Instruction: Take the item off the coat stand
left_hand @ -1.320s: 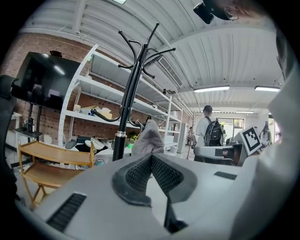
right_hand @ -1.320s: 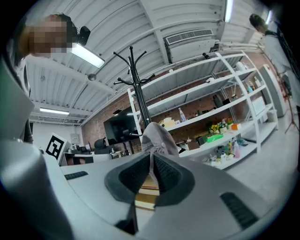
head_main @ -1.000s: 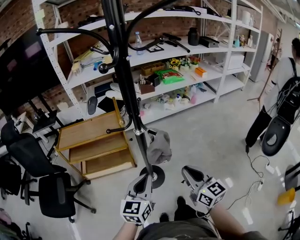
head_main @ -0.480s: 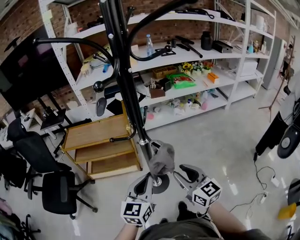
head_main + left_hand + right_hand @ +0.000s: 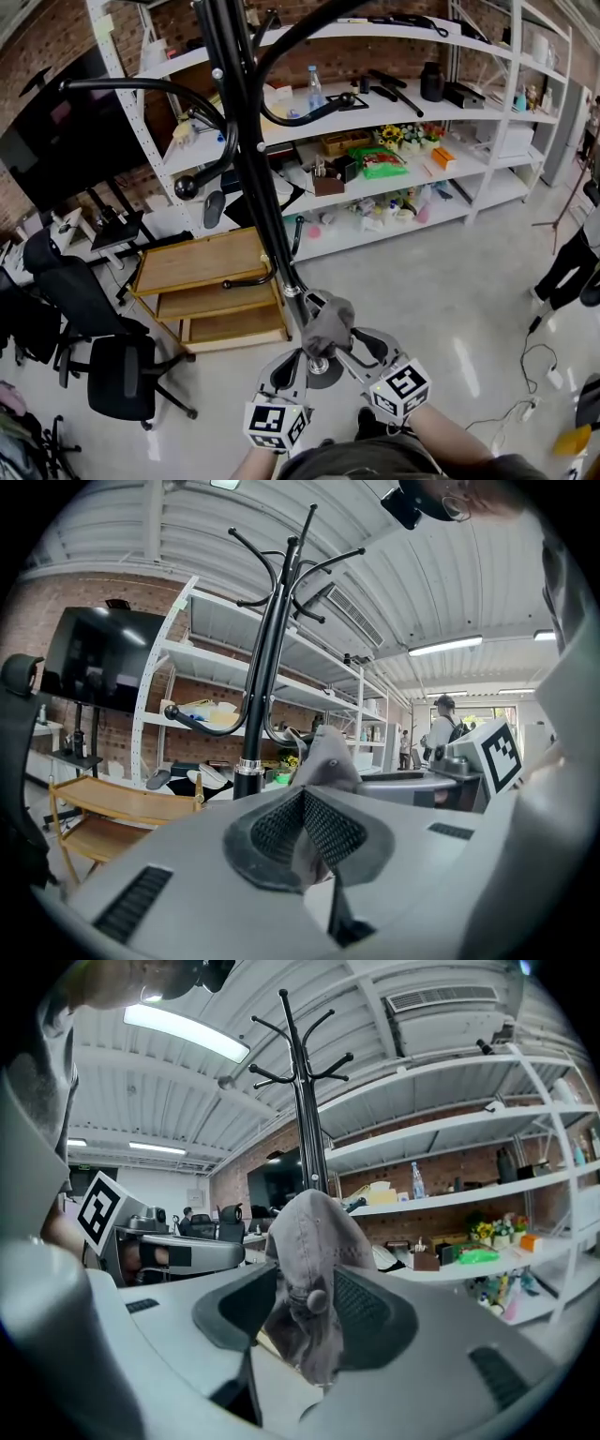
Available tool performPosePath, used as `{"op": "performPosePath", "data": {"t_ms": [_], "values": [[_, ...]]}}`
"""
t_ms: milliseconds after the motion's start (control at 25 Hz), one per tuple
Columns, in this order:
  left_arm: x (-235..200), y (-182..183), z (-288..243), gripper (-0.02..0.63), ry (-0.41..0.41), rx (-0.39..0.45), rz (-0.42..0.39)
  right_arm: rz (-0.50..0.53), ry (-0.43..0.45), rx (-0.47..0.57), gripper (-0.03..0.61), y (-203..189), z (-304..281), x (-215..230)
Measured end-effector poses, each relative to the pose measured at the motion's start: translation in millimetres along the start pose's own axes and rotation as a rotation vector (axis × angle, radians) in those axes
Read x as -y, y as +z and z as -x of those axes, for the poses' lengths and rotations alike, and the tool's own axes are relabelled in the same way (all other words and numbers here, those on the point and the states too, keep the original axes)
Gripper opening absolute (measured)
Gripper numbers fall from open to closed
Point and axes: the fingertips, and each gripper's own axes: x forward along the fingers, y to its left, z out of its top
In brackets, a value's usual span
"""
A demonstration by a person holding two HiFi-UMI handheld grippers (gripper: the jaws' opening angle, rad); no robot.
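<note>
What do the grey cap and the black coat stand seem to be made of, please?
The cap looks like soft, matte grey cloth: it sags in folds and has a covered button on top. The coat stand seems to be metal tube with a smooth, slightly glossy black coat, going by its thin curved arms and highlights; whether paint or powder, I cannot tell.

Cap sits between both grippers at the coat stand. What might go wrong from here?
1. The right gripper is opening its fingers around the grey cap; re-closing on loose cloth may slip.
2. The left gripper pinches only a thin fold, so a pull may lose it.
3. The grey cap looks hooked low on the coat stand; a sideways tug may snag.
</note>
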Motion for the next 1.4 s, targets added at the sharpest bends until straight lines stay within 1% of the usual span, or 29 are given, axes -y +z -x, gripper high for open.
{"op": "performPosePath", "data": {"t_ms": [120,240,320,440,480,520,560,640,880,1080,1400], "values": [[-2.5,2.2,-2.2,0.008,0.013,0.006,0.001,0.012,0.025,-0.003,0.173,1.7,-7.4,-1.8],[-4.3,4.4,-5.3,0.008,0.018,0.008,0.0,0.074,0.036,-0.018,0.173,4.7,-13.5,-3.6],[-5.6,5.8,-6.7,0.008,0.024,0.01,0.002,0.107,0.021,-0.033,0.172,7.7,-15.0,-3.6],[-6.5,4.9,-7.5,0.008,0.028,0.01,0.005,0.096,0.0,-0.038,0.166,13.6,-15.2,-3.6],[-6.7,4.4,-7.4,0.008,0.027,0.009,0.005,0.095,-0.008,-0.037,0.114,14.1,-15.4,-2.5],[-6.8,4.1,-7.2,0.008,0.026,0.009,0.005,0.095,-0.016,-0.036,0.091,14.3,-15.6,-1.2],[-6.7,4.0,-7.0,0.008,0.025,0.009,0.005,0.094,-0.022,-0.036,0.075,14.7,-15.6,0.2],[-5.6,3.6,-6.8,0.008,0.021,0.011,0.004,0.086,-0.031,-0.035,0.063,15.5,-14.8,2.7],[-4.9,5.0,-3.9,0.008,0.013,0.016,0.01,0.077,-0.064,-0.006,0.049,24.9,-9.7,9.4],[-3.3,4.8,-1.9,0.008,-0.005,0.019,0.011,0.086,-0.094,0.054,0.047,39.5,-2.3,18.3],[-1.5,10.3,13.7,0.008,-0.045,0.023,0.026,0.072,-0.171,0.11,0.046,62.0,22.6,10.7]]}}
